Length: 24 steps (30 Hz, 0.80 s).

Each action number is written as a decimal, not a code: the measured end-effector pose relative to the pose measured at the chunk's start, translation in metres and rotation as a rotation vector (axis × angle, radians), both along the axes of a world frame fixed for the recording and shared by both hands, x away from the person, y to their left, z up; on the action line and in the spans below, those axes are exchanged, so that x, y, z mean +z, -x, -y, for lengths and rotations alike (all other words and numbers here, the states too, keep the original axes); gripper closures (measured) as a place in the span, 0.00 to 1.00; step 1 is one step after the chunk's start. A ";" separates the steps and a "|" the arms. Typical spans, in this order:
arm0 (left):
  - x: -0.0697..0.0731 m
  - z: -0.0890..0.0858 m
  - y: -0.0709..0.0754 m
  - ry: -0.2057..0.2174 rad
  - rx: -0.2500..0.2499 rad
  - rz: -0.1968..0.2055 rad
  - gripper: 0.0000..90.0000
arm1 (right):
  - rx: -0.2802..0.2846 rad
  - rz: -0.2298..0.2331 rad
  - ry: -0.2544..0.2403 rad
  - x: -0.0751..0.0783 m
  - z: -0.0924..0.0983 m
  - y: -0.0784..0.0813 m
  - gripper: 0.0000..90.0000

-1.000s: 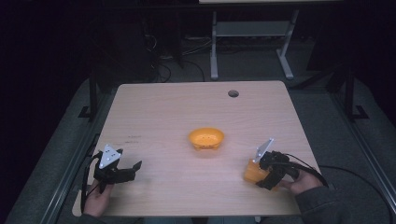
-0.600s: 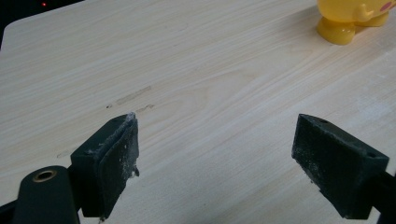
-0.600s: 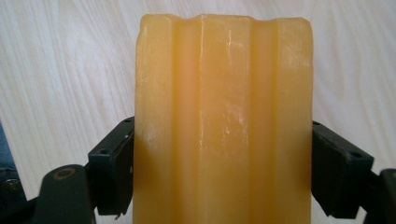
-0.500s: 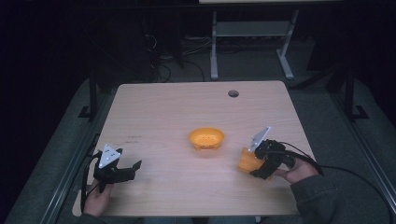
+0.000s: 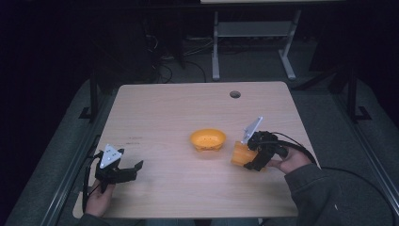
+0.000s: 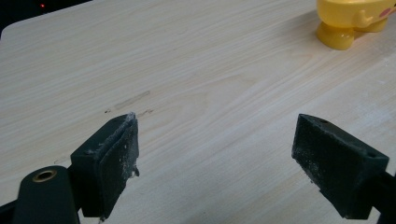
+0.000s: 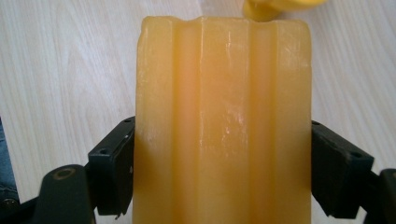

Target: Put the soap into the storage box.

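Orange and ribbed, a translucent block is clamped between the two black jaws of the right gripper, as seen in the right gripper view, where each jaw is pressed against one side of it. In the high view the block is found right of centre in the frame, just right of the orange bowl that sits at the middle of the wooden table; whether it is lifted clear of the tabletop or resting on it cannot be told. The left gripper is held at the lower left of the frame with its jaws wide apart and nothing between them. The grasp is judged to be done; what is left, most likely, is for the block to be carried the short way to the bowl and released into it.
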<state>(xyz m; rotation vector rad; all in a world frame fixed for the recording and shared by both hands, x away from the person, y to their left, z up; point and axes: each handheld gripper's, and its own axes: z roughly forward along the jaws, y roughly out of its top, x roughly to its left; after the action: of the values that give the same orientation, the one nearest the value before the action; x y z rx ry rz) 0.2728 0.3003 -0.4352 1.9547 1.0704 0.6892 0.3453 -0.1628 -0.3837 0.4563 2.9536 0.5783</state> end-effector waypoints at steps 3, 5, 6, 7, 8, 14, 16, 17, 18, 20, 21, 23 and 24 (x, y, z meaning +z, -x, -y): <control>0.000 -0.001 -0.001 0.000 0.001 -0.001 0.16 | 0.011 0.005 0.002 0.004 -0.007 -0.006 0.23; 0.000 -0.001 -0.001 0.000 -0.001 -0.001 0.16 | 0.024 0.011 0.000 0.006 -0.012 -0.010 0.23; 0.001 -0.001 -0.001 0.000 -0.001 -0.001 0.16 | 0.029 0.012 -0.001 0.007 -0.015 -0.012 0.23; 0.000 -0.001 0.000 0.001 -0.001 0.000 0.16 | 0.033 0.012 0.000 0.008 -0.017 -0.014 0.23; 0.000 -0.001 0.000 0.002 -0.001 -0.001 0.16 | 0.044 0.018 -0.002 0.009 -0.020 -0.017 0.23; 0.001 -0.004 0.001 0.006 0.014 0.000 0.16 | 0.074 0.031 -0.010 0.015 -0.034 -0.027 0.23; 0.001 -0.005 0.001 0.005 0.014 0.001 0.16 | 0.084 0.030 -0.015 0.016 -0.038 -0.031 0.23; 0.001 -0.005 0.002 0.006 0.017 0.002 0.16 | 0.087 0.029 -0.011 0.016 -0.041 -0.032 0.23; 0.001 -0.005 0.002 0.007 0.020 0.003 0.16 | 0.092 0.031 -0.007 0.017 -0.043 -0.034 0.23; 0.001 -0.006 0.003 0.012 0.023 0.003 0.16 | 0.097 0.031 -0.010 0.017 -0.047 -0.037 0.23; 0.001 -0.006 0.003 0.010 0.024 0.003 0.16 | 0.100 0.027 -0.011 0.018 -0.049 -0.039 0.23; 0.001 -0.006 0.003 0.009 0.024 0.002 0.16 | 0.105 0.029 -0.019 0.018 -0.051 -0.042 0.23; 0.001 -0.006 0.003 0.010 0.024 0.003 0.16 | 0.105 0.026 -0.023 0.018 -0.053 -0.044 0.23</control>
<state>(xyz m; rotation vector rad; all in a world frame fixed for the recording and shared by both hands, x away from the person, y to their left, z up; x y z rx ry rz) 0.2701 0.3066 -0.4345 1.9346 1.0958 0.6981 0.3888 -0.1102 -0.3655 0.2946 2.9634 0.6242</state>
